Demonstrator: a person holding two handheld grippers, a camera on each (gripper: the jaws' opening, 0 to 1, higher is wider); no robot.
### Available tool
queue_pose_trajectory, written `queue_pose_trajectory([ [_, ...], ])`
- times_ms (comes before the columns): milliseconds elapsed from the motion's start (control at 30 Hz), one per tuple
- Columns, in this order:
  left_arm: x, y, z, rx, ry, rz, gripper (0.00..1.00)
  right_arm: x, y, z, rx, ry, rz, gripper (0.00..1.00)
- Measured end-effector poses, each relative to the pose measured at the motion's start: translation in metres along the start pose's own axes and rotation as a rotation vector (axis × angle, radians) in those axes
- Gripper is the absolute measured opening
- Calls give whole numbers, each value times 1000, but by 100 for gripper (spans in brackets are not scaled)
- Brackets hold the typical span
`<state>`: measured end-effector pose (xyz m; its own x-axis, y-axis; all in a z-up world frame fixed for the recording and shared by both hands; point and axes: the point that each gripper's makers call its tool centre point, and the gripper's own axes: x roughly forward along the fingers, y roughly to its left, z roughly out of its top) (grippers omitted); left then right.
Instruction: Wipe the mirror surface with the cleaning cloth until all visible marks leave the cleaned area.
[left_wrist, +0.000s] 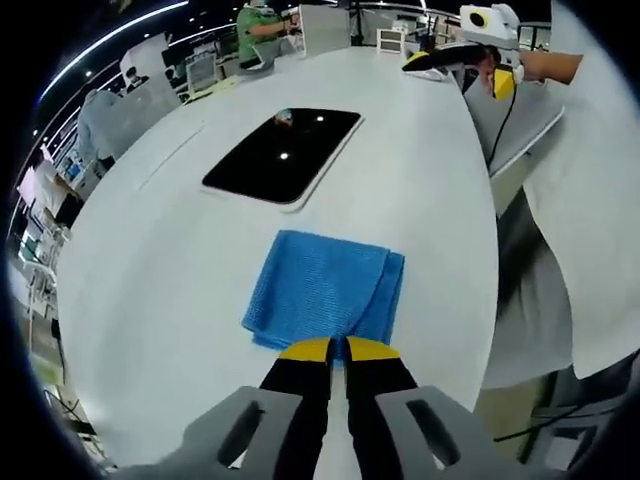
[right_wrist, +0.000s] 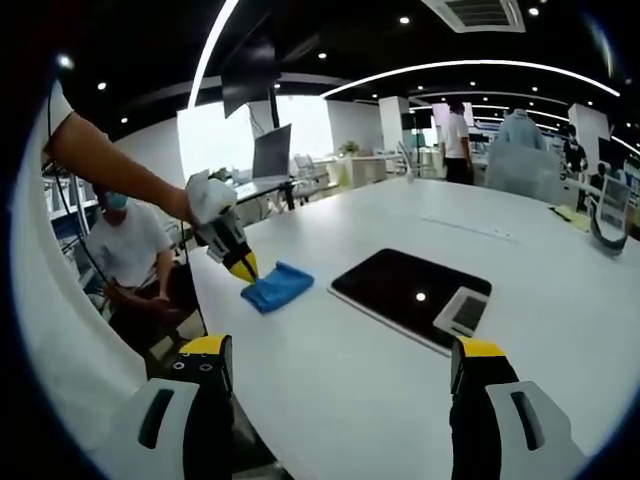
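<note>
Mirror (left_wrist: 283, 156) and cloth both lie flat on the big white table (left_wrist: 150, 300). From the left gripper view the mirror is a dark rounded rectangle with a pale rim, reflecting ceiling lights, and it sits beyond the blue cleaning cloth (left_wrist: 325, 290), apart from it. The folded cloth is nearer the table's edge, and the left gripper (left_wrist: 337, 349) has its yellow-tipped jaws pressed together on the cloth's near edge. The right gripper (left_wrist: 440, 58) shows far off at the table's far side, held in a white-gloved hand.

In the right gripper view the right gripper's (right_wrist: 342, 358) jaws stand wide apart above the table with nothing between them. The mirror (right_wrist: 410, 292) lies ahead, the cloth (right_wrist: 277, 287) to its left, with the left gripper (right_wrist: 243, 266) pinching it, held by a gloved hand (right_wrist: 206, 196). A seated person (right_wrist: 125, 250) is beyond the table.
</note>
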<state>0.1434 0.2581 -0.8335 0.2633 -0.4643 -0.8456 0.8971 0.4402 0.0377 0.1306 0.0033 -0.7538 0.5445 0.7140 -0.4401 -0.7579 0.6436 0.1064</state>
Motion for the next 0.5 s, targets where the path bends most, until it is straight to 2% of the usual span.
queue_pose_trajectory([
  [67, -2, -2, 0, 1, -1, -7, 3, 0, 1, 0, -1, -1, 2, 90],
  [233, -6, -8, 5, -86, -24, -39, 2, 1, 4, -1, -1, 0, 6, 90],
  [333, -5, -14, 1, -143, 1, -69, 2, 2, 5, -1, 0, -1, 9, 90],
  [433, -1, -16, -8, -117, 33, -57, 3, 2, 7, -1, -3, -1, 9, 90],
  [500, 2, -18, -12, -148, 55, -61, 6, 2, 7, 0, -1, -2, 9, 90],
])
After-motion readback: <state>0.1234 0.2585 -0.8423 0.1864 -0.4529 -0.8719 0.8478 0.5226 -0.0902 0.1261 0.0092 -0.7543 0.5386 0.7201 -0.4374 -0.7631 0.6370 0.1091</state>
